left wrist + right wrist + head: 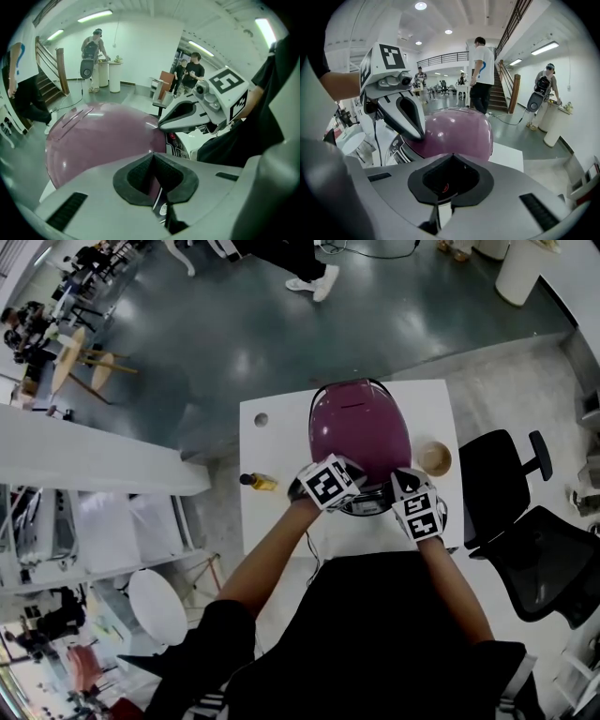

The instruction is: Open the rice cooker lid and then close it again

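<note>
I have the rice cooker (361, 432) standing on the white counter (281, 442), toward its far edge, with its plum-coloured lid (98, 136) down over the body; I see no gap under the dome in any view, so I judge the lid shut at this moment. My left tool (153, 164) has its jaws pressed together with nothing pinched; through the notch I only see a part of the cooker's front. My right tool (449, 180) is likewise pressed together and empty. Both sit at the near front of the cooker, the left at the lid's front-left and the right at the front-right, on either side of the control panel (177, 146). In the right gripper view the left tool's tip lies against or just beside the lid's lower front edge; I cannot tell whether it really touches. In the left gripper view the right tool's tip hangs just above the panel, close to the lid's rim. As for progress, a shut lid fits either end of the job: the release not yet pressed, or the lid already pushed home again. These frames alone do not settle which, so I count the opening as not shown done. Off to the right of the cooker a small tan bowl (433, 457) stands on the counter, and a yellow bottle (259, 482) lies at the counter's left edge; neither is in my way.
</note>
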`<action>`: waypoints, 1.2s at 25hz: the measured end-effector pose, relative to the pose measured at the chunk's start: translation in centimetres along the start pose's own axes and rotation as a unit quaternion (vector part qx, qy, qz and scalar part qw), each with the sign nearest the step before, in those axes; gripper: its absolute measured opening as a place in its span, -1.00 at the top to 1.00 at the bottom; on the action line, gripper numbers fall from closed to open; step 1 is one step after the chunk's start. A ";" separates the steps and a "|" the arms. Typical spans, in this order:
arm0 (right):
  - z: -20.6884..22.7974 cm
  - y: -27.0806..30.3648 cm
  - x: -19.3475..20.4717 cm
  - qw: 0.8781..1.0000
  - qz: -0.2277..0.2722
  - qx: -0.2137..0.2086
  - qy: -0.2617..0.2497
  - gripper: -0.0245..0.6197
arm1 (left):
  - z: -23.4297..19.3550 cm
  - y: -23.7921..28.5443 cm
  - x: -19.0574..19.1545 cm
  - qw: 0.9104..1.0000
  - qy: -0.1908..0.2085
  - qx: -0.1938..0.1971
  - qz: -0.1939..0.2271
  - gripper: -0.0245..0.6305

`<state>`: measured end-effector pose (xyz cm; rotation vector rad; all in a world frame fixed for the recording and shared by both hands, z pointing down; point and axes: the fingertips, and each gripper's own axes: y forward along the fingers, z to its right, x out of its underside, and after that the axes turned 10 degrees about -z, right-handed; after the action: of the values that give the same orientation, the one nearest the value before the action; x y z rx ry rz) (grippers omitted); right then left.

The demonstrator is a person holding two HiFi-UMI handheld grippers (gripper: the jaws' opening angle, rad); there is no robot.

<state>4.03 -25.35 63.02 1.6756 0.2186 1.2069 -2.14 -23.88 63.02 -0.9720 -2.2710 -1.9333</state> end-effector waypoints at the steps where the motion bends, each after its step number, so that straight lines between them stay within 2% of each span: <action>1: 0.0 0.1 0.0 1.000 -0.004 0.000 0.001 0.92 | 0.0 0.0 0.0 1.000 -0.002 -0.001 -0.001 0.93; 7: -0.3 0.4 -0.2 0.998 -0.047 0.016 -0.048 0.92 | -0.5 -0.1 -0.3 0.999 0.022 -0.045 -0.018 0.93; 9: -0.3 0.5 -0.2 0.996 -0.051 0.024 -0.064 0.92 | -0.6 0.0 -0.1 0.998 0.027 -0.047 -0.023 0.93; 12: -0.3 0.5 -0.2 0.996 -0.049 0.030 -0.071 0.92 | -0.3 0.1 0.2 1.000 0.009 -0.026 0.003 0.92; 15: -0.4 0.4 0.0 0.996 -0.053 0.031 -0.066 0.92 | -0.6 -0.4 0.9 0.999 -0.011 -0.034 0.017 0.92; 20: -0.2 0.5 0.0 0.995 -0.059 0.026 -0.073 0.92 | -1.1 -0.8 2.1 0.998 -0.012 -0.055 -0.007 0.92; 24: -0.3 0.4 -0.1 0.994 -0.069 0.025 -0.078 0.92 | -1.2 -1.2 1.1 0.996 0.017 -0.085 -0.028 0.92; 30: -0.2 0.3 0.0 0.988 -0.078 0.054 -0.124 0.93 | -1.6 -0.9 0.9 0.994 0.026 -0.093 -0.054 0.93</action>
<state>3.72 -25.38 63.27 1.8490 0.2594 0.8734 -3.88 -24.92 62.90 -0.8176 -2.1894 -2.2197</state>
